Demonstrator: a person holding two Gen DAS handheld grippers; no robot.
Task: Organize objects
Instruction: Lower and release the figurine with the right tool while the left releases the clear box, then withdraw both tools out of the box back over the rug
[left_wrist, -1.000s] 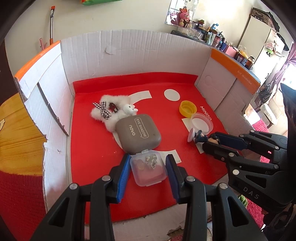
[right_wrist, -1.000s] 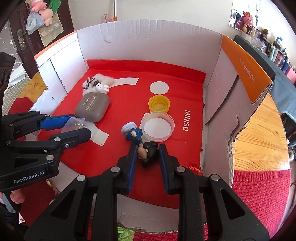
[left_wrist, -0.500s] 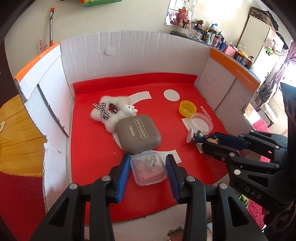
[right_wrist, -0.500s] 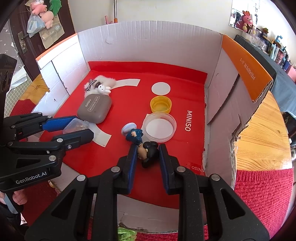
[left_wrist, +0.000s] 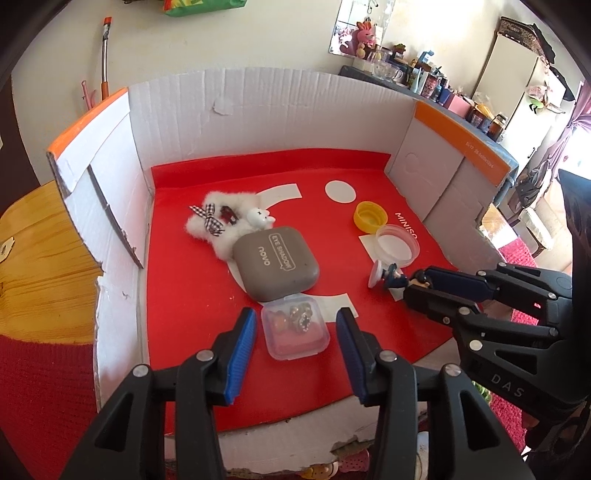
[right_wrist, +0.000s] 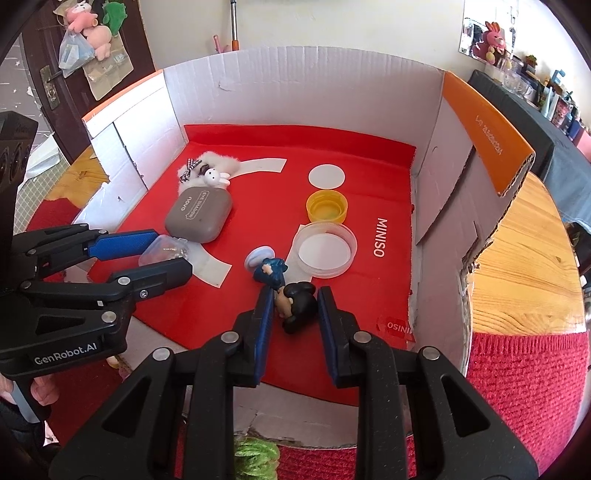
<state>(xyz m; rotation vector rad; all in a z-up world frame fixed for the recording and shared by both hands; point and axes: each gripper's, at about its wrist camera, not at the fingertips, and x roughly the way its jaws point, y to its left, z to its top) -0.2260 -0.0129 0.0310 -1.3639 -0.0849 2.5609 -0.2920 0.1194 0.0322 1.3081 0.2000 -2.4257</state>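
A small clear plastic box with trinkets lies on the red mat between the fingers of my left gripper, which is open with gaps on both sides. The box also shows in the right wrist view. A small figurine with black hair and blue clothes lies on the mat between the fingers of my right gripper, which is open around its head. The figurine also shows in the left wrist view.
A grey eye shadow case, a white fluffy toy, a yellow cap and a clear round lid lie on the mat. White cardboard walls enclose it on three sides.
Both grippers have opened: the left let go of the clear box and the right let go of the figurine. Both objects now rest on the mat.
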